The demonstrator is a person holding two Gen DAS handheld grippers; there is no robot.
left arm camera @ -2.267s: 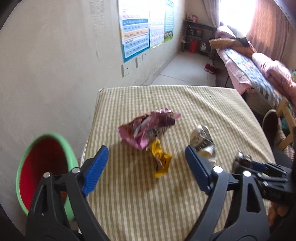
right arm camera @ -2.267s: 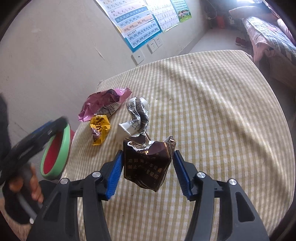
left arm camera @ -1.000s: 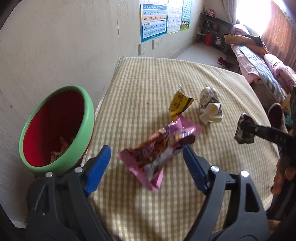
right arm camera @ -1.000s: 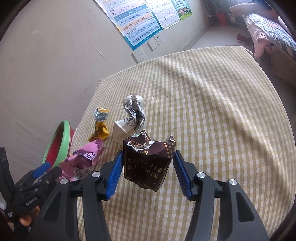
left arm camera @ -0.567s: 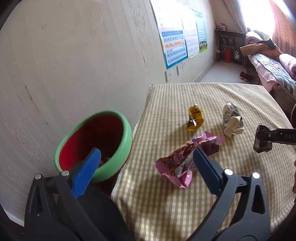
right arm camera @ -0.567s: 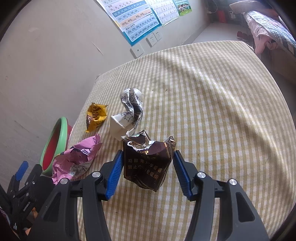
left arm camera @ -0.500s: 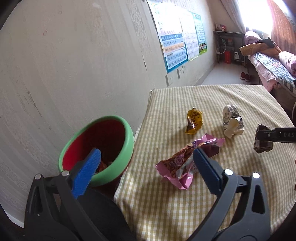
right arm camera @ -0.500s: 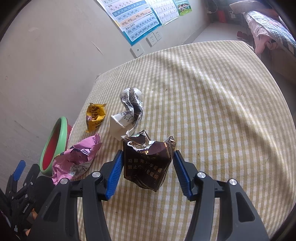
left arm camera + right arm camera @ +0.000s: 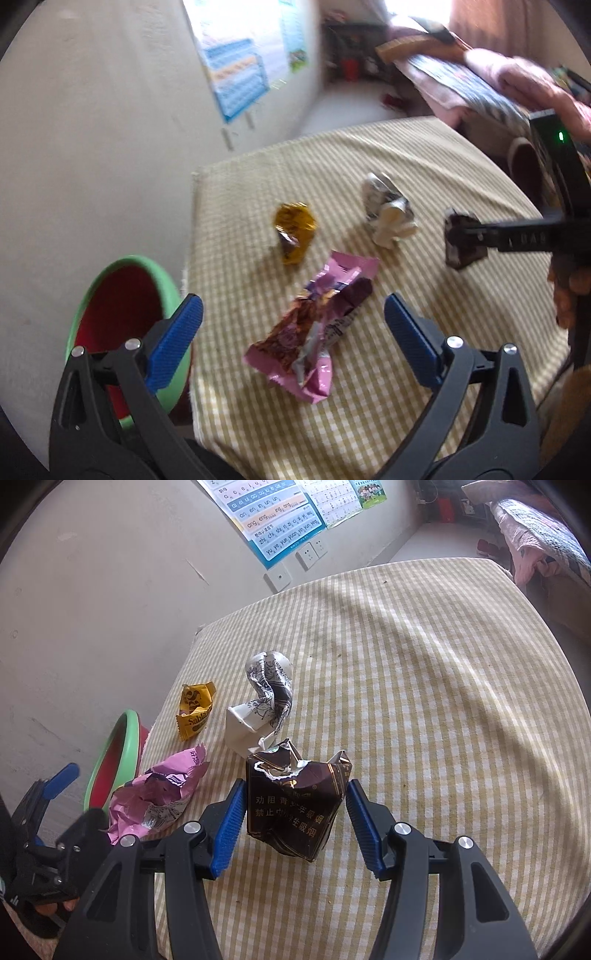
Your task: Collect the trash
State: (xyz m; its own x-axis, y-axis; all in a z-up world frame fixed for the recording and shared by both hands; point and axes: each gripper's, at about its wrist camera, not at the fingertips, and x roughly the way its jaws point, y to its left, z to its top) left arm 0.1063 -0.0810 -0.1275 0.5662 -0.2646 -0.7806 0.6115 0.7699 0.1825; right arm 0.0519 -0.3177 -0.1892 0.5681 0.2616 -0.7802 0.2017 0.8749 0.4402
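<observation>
The left gripper (image 9: 293, 328) hangs with its blue pads wide apart and nothing between them, and the pink wrapper (image 9: 314, 332) lies on the checked tablecloth (image 9: 424, 147) directly ahead of it, nearly centred in the gap. That wrapper is the piece to watch: its long axis runs from near-left to far-right, slanted across the line between the two pads, so I'd say the tongs would want a small turn to close across its narrow middle and not along its length. The green-rimmed bin (image 9: 122, 321) with the red inside sits off the table's left edge, just beside the left pad, so the carry from wrapper to bin looks short. The right gripper (image 9: 291, 819) is clamped on a crumpled dark brown packet (image 9: 295, 805), held up over the cloth, and it is farther from the bin than the left one. Beyond the pink wrapper, toward the far side, lie a yellow wrapper (image 9: 195, 709) and, to its right, a crushed white paper cup (image 9: 264, 701), both apart from each other and from either pair of tongs
</observation>
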